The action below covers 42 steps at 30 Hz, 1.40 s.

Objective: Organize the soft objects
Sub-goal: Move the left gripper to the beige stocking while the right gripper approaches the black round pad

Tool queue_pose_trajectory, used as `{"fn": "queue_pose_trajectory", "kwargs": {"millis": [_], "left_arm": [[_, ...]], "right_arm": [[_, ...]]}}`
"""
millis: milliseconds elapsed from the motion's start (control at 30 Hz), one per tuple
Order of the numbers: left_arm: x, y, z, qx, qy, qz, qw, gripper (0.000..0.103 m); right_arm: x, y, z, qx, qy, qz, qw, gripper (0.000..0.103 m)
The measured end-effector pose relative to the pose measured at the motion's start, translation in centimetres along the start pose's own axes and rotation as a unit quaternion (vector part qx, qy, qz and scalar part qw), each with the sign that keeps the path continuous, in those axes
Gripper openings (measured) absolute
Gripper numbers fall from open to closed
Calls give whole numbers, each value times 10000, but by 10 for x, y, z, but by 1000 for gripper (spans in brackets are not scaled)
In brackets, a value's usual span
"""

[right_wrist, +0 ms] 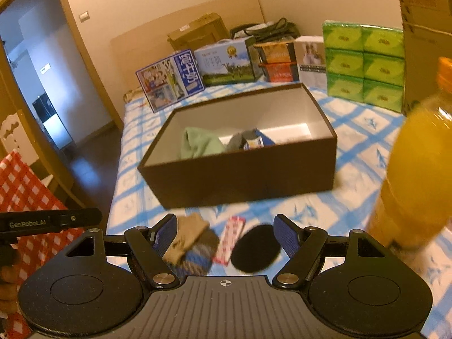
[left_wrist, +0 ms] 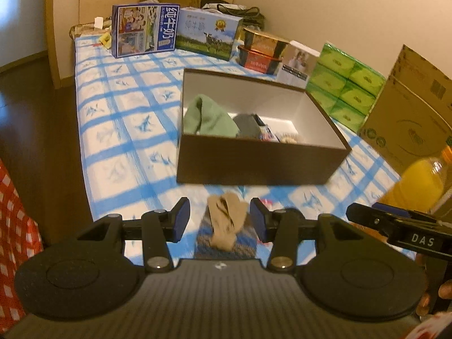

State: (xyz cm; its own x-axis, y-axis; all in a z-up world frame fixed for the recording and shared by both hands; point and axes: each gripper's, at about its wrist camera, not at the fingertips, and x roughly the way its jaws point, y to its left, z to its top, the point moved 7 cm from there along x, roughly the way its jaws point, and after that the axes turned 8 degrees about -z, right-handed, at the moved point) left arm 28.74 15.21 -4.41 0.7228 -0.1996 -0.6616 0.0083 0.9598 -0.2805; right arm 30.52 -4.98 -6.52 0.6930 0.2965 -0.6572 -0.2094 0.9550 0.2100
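Sorting partly done: green cloth [left_wrist: 210, 118] and grey item [right_wrist: 240, 141] lie inside my brown box [left_wrist: 262, 163]; beige sock [left_wrist: 226, 220] and black pad [right_wrist: 255, 250] wait just before it. Left gripper [left_wrist: 220, 219] and right gripper [right_wrist: 226, 236] both released, empty.

Warm, dim indoor light tints both views yellow. Motion blur softens the near bedsheet [left_wrist: 118, 130] and bottle [right_wrist: 415, 169]. Fisheye bends the edges
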Motion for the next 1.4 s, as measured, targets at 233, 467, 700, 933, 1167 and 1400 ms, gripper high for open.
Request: {"fn": "queue_pose_trajectory", "kwargs": {"millis": [233,467,700,933,1167,1400], "left_arm": [[-23,-16,-29,56,165,82,9998,44],[-35,-31,-50,122,265,10,9996,43],[-34,-39,-61,260,315,-16,9992,43],[-27,-30,-67,222,403,63,9989,43],[-2,-20,-69,169,493,81,9986,43],[33,-16,-70,200,671,60,9975,43]], "right_arm": [[-25,-3,-21,180,130,-82,9997,75],[-41,-8,-37,321,124,-293,9990,75],[-36,-12,-45,584,263,-155,9978,75],[-15,-9,-47,504,234,-129,9984,75],[18,-14,-55,381,469,-226,9979,75],[55,-22,-57,263,723,-329,9965,75]]}}
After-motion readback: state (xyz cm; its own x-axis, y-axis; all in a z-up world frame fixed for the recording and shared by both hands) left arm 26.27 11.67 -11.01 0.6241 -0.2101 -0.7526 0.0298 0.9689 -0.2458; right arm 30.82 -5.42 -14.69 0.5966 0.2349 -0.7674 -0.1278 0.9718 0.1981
